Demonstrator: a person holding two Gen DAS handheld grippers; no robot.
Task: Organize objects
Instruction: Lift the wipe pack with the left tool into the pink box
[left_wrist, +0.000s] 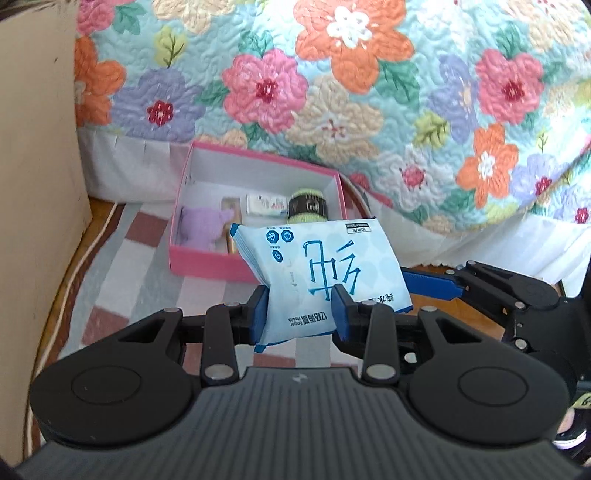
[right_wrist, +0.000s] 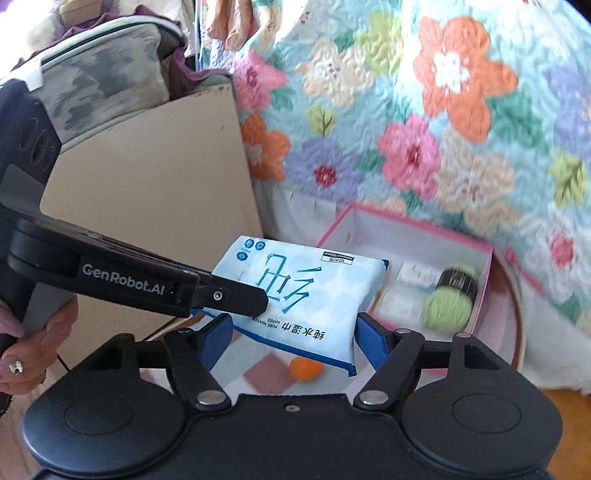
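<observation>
A light-blue wet-wipes pack (left_wrist: 325, 266) hangs above the floor, printed side up. My left gripper (left_wrist: 301, 310) is shut on its near end, blue pads pinching both sides. In the right wrist view the same pack (right_wrist: 306, 291) lies between the blue fingers of my right gripper (right_wrist: 295, 332), whose pads rest against its two side edges. One left finger (right_wrist: 229, 295) crosses the pack's face from the left. A right finger (left_wrist: 432, 284) reaches the pack's right edge. Behind stands an open pink box (left_wrist: 207, 262) holding a purple plush (left_wrist: 201, 225), a black jar (left_wrist: 308, 208) and a small white packet (left_wrist: 266, 203).
A flowered quilt (left_wrist: 332, 92) hangs down behind the box. A beige board (left_wrist: 37, 184) stands at the left, with a grey bag (right_wrist: 103, 74) on top. An orange ball (right_wrist: 304, 369) lies on the checked mat (left_wrist: 122, 280). A person's hand (right_wrist: 33, 350) holds the left gripper.
</observation>
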